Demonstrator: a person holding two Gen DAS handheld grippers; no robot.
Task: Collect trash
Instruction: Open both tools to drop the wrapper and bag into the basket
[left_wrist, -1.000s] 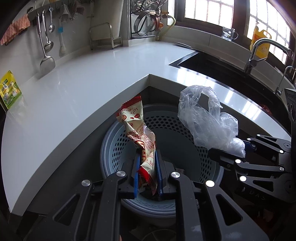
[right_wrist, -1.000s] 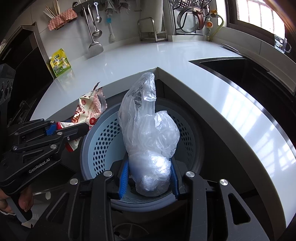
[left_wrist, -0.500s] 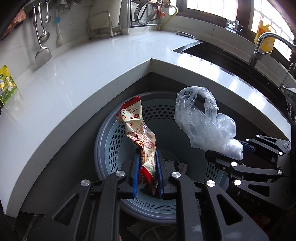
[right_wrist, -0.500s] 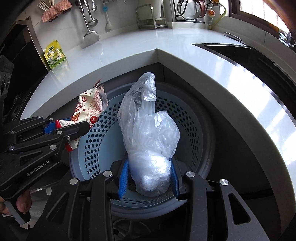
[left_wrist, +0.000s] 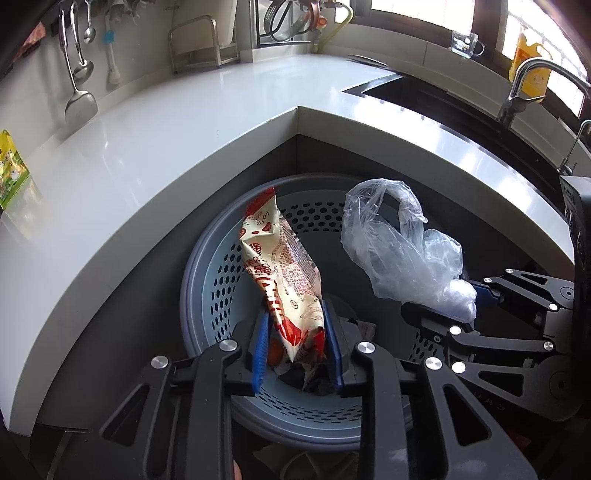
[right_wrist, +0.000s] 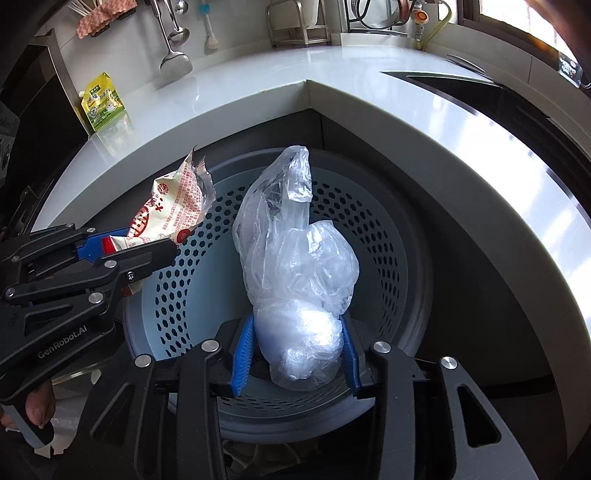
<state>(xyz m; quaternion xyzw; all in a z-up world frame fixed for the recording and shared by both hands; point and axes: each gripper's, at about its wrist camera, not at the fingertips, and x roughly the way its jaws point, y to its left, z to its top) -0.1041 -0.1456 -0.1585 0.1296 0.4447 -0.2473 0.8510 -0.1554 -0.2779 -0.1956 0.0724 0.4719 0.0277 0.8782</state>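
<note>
1. left wrist view: the left gripper (left_wrist: 295, 347) hangs over the perforated bin (left_wrist: 207, 280), which stands on the floor in the inner corner of the white counter (left_wrist: 147, 147). its jaws look parted wider than the snack wrapper (left_wrist: 280, 266) between them; the crumpled red and cream pack leans on one blue pad (left_wrist: 330, 347) with a gap at the other, so the hold looks loose at best, and whether it is truly gripped cannot be told.
2. right wrist view: the right gripper (right_wrist: 297, 354) is clamped on the clear plastic bag (right_wrist: 299, 280), its bunched lower end squeezed between the 2 blue pads, the rest standing up above the jaws. this gripper too sits over the bin's mouth.
3. both pieces of trash are above the bin's opening, neither yet resting inside. some dark scraps seem to lie at the bin's bottom, though they are hard to make out.
4. judged step: the drop-off, near the end of the collecting.
5. the next move likely calls for parting the right jaws fully and letting the wrapper slide free on the left. the light bag may cling to a pad, so a small shake could be needed.
6. a yellow-green pouch (right_wrist: 103, 101) stands on the counter by the wall; whether it counts as trash cannot be told.
</note>
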